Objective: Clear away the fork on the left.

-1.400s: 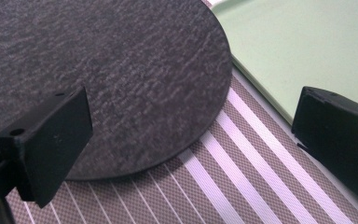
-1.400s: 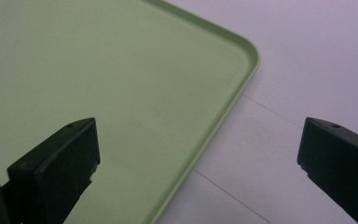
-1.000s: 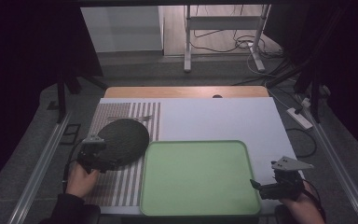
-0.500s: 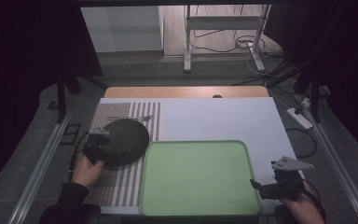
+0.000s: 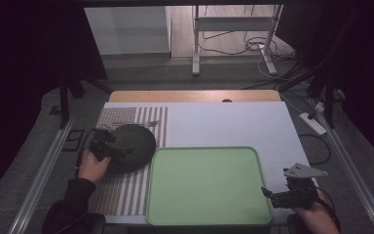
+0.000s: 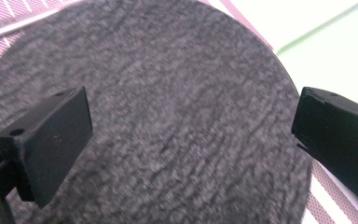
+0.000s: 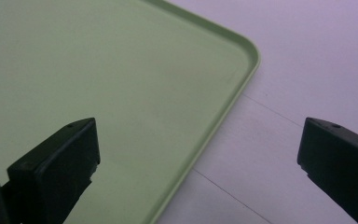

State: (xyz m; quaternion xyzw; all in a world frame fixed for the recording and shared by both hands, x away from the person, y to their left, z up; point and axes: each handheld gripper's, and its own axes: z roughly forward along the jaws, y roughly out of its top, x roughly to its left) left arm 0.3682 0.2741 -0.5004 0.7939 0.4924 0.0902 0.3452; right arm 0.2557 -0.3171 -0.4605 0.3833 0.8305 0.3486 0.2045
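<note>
A dark grey round felt-like disc (image 5: 135,144) lies on the striped mat (image 5: 121,192) at the table's left. My left gripper (image 5: 111,148) hovers over the disc's left part, jaws wide open. In the left gripper view the disc (image 6: 177,116) spreads between the two black jaws of the gripper (image 6: 191,140). A light green tray (image 5: 204,183) lies empty at the front centre. My right gripper (image 5: 268,194) stands open at the tray's front right corner. The right gripper view has that gripper (image 7: 200,158) straddling the tray's rim (image 7: 223,107).
A thin metal rod or utensil (image 5: 141,124) lies on the mat behind the disc. White table surface (image 5: 233,124) stretches behind the tray. A power strip (image 5: 312,123) and cables lie on the floor to the right.
My left gripper has moved forward and to the right, from beside the disc's left edge to over the disc. The right gripper has stayed put.
</note>
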